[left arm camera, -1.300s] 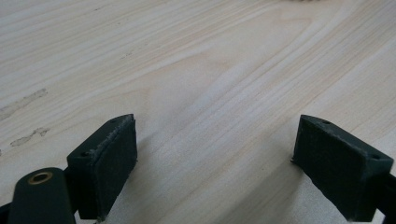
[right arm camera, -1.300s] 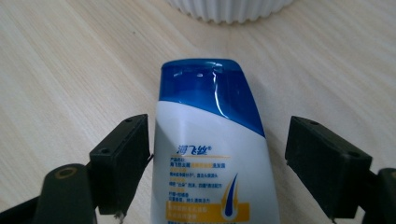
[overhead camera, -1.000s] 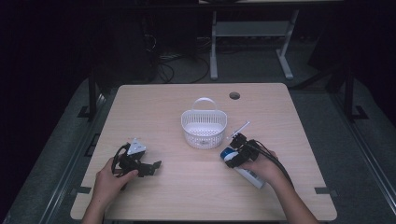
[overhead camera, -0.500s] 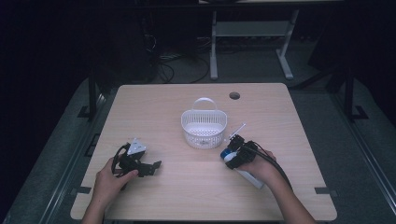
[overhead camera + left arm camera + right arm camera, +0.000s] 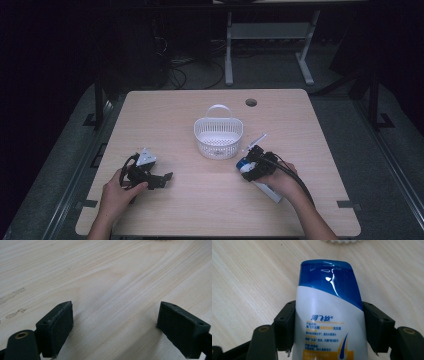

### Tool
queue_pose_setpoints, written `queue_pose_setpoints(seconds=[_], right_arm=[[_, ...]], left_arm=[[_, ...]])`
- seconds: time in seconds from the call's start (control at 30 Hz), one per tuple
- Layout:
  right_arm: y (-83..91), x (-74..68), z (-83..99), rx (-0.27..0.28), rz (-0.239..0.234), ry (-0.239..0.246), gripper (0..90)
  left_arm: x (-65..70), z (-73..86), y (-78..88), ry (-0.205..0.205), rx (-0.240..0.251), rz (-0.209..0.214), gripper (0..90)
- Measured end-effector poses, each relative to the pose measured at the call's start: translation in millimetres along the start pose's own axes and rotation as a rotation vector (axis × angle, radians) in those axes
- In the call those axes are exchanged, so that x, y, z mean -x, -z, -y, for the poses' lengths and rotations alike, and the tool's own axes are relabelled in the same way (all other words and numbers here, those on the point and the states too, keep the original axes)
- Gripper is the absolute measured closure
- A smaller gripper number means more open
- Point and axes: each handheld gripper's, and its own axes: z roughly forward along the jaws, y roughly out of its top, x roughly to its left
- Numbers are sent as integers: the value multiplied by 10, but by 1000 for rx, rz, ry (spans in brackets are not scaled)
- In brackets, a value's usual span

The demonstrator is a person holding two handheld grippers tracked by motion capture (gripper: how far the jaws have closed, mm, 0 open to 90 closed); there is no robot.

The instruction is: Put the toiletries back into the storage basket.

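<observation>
Progress is judged to be early: a grip has been taken, and the carrying and placing are left.

From the high view, the right gripper (image 5: 248,166) is seen low on the tabletop (image 5: 210,210), set over the blue-capped end of a white shampoo bottle (image 5: 267,189) that lies flat, its body running back under the right hand (image 5: 280,182). A white basket (image 5: 218,138) stands just beyond the fingers, apart from them, and nothing can be made out inside it. A thin white stick-like thing (image 5: 256,140) lies between basket and gripper; what it is cannot be told. The left gripper (image 5: 159,179) is held near the tabletop, well apart from the bottle.

In the left gripper view, the left fingers (image 5: 58,326) are set wide apart over bare wood, with nothing between them.

In the right gripper view, the right fingers (image 5: 287,323) are pressed on either side of the bottle (image 5: 329,322), below its blue cap (image 5: 329,276), having just been closing onto it. The bottle appears to rest on the wood, so no lift is taken to have begun. The basket's rim (image 5: 342,241) is glimpsed just ahead of the cap.

What is left, by this reading, is for the bottle to be raised, carried forward and lowered into the basket.
</observation>
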Motion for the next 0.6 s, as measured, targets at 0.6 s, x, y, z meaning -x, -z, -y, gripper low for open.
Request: queue_pose_setpoints(seconds=[0.6], right_arm=[[358, 133, 201, 275, 14, -57, 352]], left_arm=[[2, 1, -2, 3, 3, 0, 130]])
